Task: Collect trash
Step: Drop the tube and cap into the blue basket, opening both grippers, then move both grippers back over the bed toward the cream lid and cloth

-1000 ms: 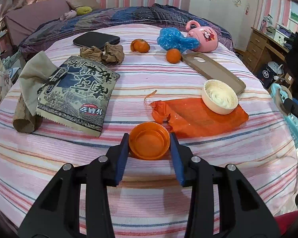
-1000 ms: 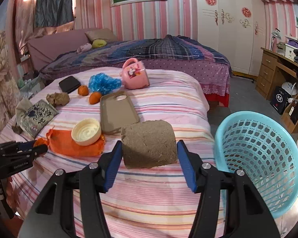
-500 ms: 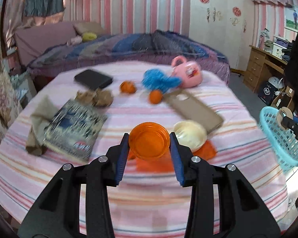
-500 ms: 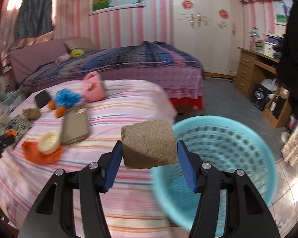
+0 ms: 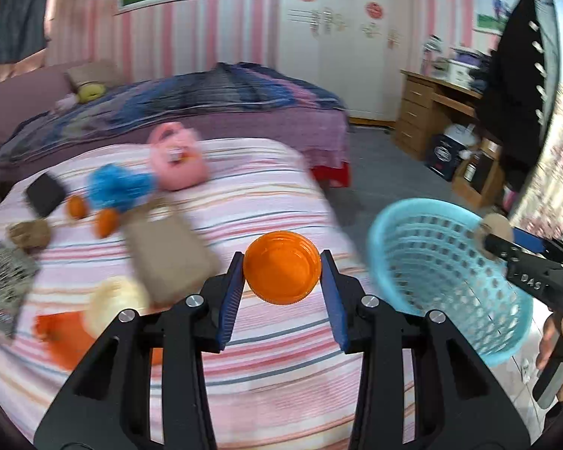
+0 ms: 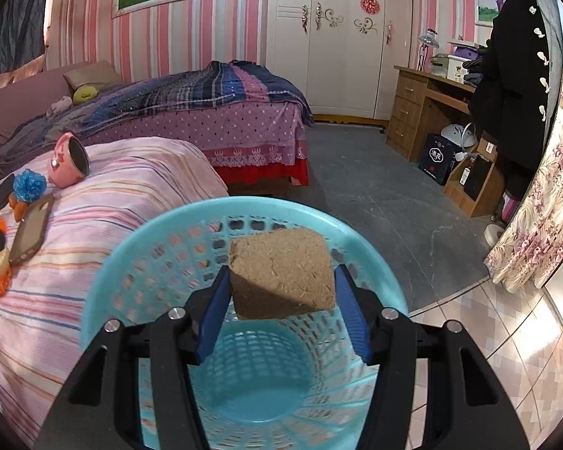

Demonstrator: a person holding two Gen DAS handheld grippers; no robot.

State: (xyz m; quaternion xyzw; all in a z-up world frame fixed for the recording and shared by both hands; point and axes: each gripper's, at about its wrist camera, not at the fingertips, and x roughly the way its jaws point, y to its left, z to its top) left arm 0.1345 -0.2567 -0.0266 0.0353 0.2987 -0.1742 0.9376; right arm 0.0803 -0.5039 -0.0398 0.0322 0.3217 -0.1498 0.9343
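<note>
My left gripper (image 5: 282,268) is shut on an orange plastic lid (image 5: 281,266) and holds it in the air over the striped bed's right edge, left of the blue mesh basket (image 5: 424,266). My right gripper (image 6: 281,273) is shut on a brown cardboard tube (image 6: 281,273) and holds it directly above the open blue basket (image 6: 169,240), which stands on the floor beside the bed. The right gripper with the tube's end (image 5: 493,228) shows at the basket's far rim in the left wrist view.
On the striped bed (image 5: 262,195) lie a pink mug (image 5: 176,161), blue plastic wad (image 5: 116,187), tangerines (image 5: 105,223), a phone case (image 5: 169,258), a white lid (image 5: 112,303), orange bag (image 5: 62,333), crumpled paper (image 5: 30,234) and a black wallet (image 5: 45,193). A wooden desk (image 6: 428,112) stands right.
Both grippers swung right. The right one moved the tube from over the bed to above the basket. The left one lifted the orange lid off the bed toward the basket.
</note>
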